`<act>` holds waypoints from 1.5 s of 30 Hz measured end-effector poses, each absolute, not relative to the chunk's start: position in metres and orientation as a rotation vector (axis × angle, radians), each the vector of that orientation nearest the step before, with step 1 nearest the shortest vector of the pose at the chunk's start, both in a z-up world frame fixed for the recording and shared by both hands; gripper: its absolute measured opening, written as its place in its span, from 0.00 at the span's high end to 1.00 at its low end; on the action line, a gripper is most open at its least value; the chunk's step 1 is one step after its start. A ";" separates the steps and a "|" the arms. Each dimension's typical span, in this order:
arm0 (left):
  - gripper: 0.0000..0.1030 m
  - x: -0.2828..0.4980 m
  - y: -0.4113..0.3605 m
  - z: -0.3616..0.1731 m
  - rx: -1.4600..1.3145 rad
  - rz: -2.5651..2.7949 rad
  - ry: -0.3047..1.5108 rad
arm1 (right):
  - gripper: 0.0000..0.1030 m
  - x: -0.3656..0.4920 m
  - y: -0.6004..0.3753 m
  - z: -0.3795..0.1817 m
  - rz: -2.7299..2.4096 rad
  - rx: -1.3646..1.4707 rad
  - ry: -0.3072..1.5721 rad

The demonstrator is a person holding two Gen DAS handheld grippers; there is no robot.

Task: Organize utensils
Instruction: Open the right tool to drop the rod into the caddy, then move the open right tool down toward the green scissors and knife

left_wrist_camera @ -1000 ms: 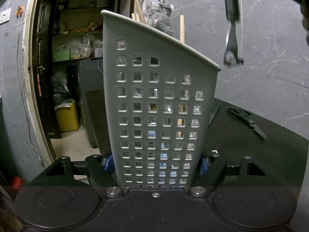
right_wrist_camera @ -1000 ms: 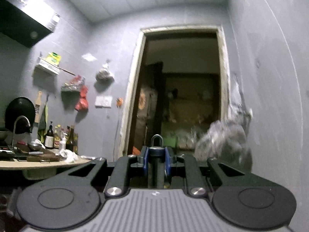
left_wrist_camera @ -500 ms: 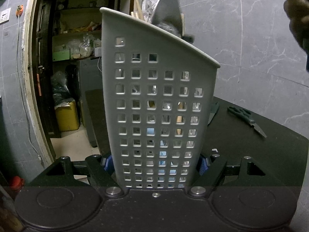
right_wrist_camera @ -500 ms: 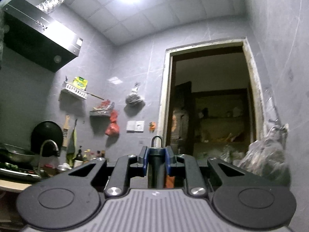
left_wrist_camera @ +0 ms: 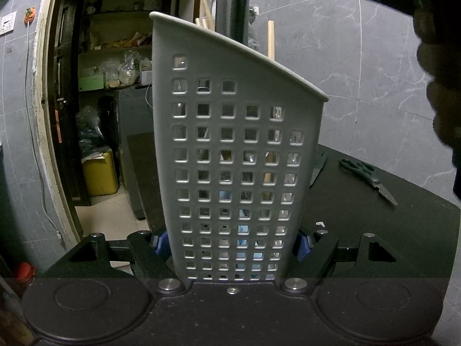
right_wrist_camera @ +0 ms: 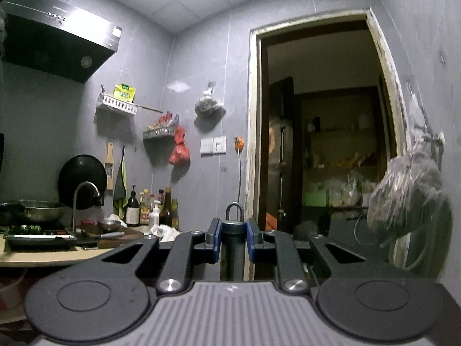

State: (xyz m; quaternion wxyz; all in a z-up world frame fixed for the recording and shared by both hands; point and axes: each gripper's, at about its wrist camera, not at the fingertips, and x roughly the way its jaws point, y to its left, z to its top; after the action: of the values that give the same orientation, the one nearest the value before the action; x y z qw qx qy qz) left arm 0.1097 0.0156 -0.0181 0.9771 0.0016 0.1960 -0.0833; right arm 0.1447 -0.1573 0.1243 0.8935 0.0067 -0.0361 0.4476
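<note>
Left tongs [left_wrist_camera: 233, 245] clamped on the perforated grey caddy [left_wrist_camera: 239, 155], upright on the dark surface [left_wrist_camera: 374, 230], unmoved over the last second. Right tongs [right_wrist_camera: 234, 240] clenched on a dark utensil handle [right_wrist_camera: 234, 248] with a metal hanging loop on top.

A second ago: utensil hanging in the air off to the caddy's right. Now: a dark shaft [left_wrist_camera: 232, 3] standing straight above the caddy's rim, among the wooden sticks [left_wrist_camera: 270, 39] already inside. Likely meaning: insertion under way, release not yet due; lower end hidden behind the caddy wall, so seating impossible to confirm.

Left view only: caddy, shaft entering it, scissors [left_wrist_camera: 367, 177] and a green-handled knife [left_wrist_camera: 318, 167] lying loose on the surface, probably next to sort. Right view only: the grip itself, pads pinching the handle, plus kitchen wall and doorway beyond; caddy absent there.
</note>
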 end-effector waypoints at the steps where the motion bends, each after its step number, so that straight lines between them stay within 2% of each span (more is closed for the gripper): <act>1: 0.24 0.110 0.016 -0.018 0.003 -0.168 0.395 | 0.80 0.146 -0.157 0.121 0.928 0.015 -0.063; 9: 0.24 0.110 0.016 -0.018 0.002 -0.169 0.396 | 0.77 0.152 -0.158 0.107 0.923 0.014 -0.003; 11: 0.23 0.110 0.016 -0.019 0.004 -0.167 0.395 | 0.55 0.151 -0.159 0.106 0.918 0.012 -0.004; 15: 0.23 0.110 0.016 -0.018 0.003 -0.168 0.395 | 0.44 0.148 -0.167 0.104 0.902 0.018 -0.019; 17: 0.23 0.111 0.017 -0.019 0.004 -0.168 0.397 | 0.27 0.146 -0.174 0.105 0.877 0.033 -0.036; 18: 0.23 0.111 0.017 -0.019 0.005 -0.168 0.398 | 0.23 0.144 -0.180 0.106 0.854 0.047 -0.047; 20: 0.23 0.111 0.017 -0.018 0.006 -0.167 0.398 | 0.05 0.143 -0.194 0.107 0.808 0.083 -0.063; 22: 0.23 0.111 0.016 -0.018 0.005 -0.167 0.398 | 0.00 0.141 -0.212 0.107 0.745 0.123 -0.081; 29: 0.23 0.111 0.015 -0.018 0.008 -0.168 0.400 | 0.00 0.142 -0.268 0.093 0.463 0.204 -0.033; 40: 0.22 0.113 0.014 -0.018 0.008 -0.170 0.401 | 0.00 0.209 -0.311 0.017 0.109 0.186 0.423; 45: 0.22 0.113 0.015 -0.018 0.006 -0.171 0.401 | 0.00 0.237 -0.310 -0.002 0.085 0.140 0.529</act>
State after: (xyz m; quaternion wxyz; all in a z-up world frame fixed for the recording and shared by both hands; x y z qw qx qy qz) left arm 0.1130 0.0151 -0.0181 0.9764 0.0027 0.1988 -0.0847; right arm 0.2372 -0.3104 -0.0018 0.9620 0.0691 0.2610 0.0421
